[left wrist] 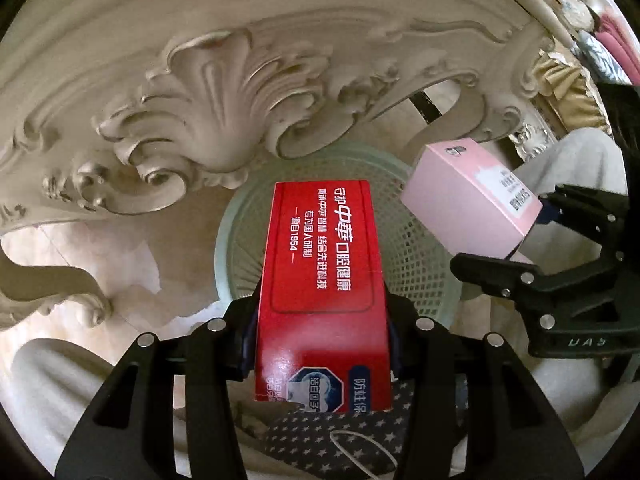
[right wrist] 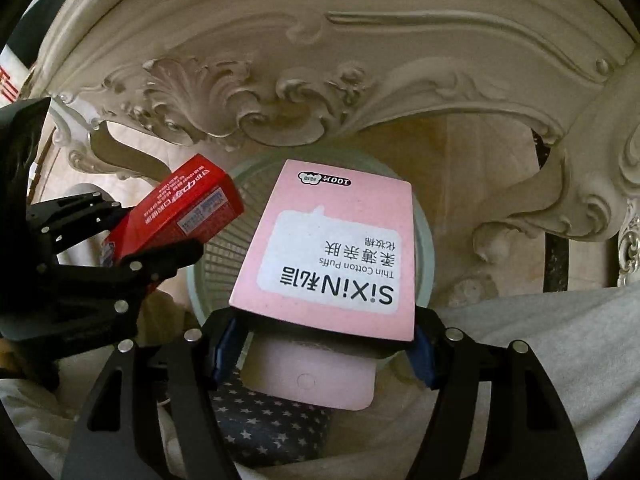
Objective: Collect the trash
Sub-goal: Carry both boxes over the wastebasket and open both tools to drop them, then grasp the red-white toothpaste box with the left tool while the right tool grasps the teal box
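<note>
While carved cream table apron [left wrist: 208, 92] looms behind, pale green mesh basket [left wrist: 424, 264] sits on floor beneath both boxes. Pink cotton-puff box [right wrist: 332, 248] above basket, clamped in right tongs [right wrist: 320, 344]. Red toothpaste box [left wrist: 324, 272] above basket, between pads of left tongs [left wrist: 320, 344], pads touching.
</note>
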Action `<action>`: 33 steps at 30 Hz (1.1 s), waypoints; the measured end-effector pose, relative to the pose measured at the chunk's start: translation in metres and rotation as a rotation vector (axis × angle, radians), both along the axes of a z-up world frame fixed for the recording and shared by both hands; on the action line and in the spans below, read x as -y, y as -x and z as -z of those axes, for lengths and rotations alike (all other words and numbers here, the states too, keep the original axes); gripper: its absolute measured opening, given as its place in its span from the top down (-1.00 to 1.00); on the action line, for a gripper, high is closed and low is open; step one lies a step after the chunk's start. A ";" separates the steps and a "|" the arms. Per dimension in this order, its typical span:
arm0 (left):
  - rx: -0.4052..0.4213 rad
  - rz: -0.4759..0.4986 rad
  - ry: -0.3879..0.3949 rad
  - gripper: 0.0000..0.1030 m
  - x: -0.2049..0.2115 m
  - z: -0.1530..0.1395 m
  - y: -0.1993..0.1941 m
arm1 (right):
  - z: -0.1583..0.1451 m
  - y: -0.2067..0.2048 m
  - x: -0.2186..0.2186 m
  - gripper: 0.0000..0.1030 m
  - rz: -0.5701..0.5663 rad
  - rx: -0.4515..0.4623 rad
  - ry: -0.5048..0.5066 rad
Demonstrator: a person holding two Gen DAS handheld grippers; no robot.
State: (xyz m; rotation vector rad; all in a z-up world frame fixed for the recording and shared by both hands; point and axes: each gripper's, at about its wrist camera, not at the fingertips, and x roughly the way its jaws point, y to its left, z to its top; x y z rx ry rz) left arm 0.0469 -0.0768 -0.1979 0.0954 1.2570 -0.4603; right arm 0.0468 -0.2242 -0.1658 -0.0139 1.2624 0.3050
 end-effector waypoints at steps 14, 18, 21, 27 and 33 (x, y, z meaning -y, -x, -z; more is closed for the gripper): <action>0.063 -0.016 -0.015 -0.61 -0.008 -0.022 0.010 | -0.022 0.028 0.027 -0.42 0.043 0.050 -0.069; 0.079 -0.018 0.080 -0.61 -0.024 -0.062 0.019 | -0.068 0.030 0.031 -0.42 0.039 0.140 -0.170; 0.139 -0.031 0.146 -0.61 -0.042 -0.106 0.018 | -0.104 0.022 0.034 -0.42 0.052 0.236 -0.197; 0.331 -0.189 0.155 -0.64 -0.087 -0.189 -0.016 | -0.162 -0.039 0.028 -0.42 0.118 0.423 -0.196; 0.409 -0.430 0.088 -0.71 -0.130 -0.215 -0.122 | -0.200 -0.139 -0.008 -0.49 0.204 0.557 -0.165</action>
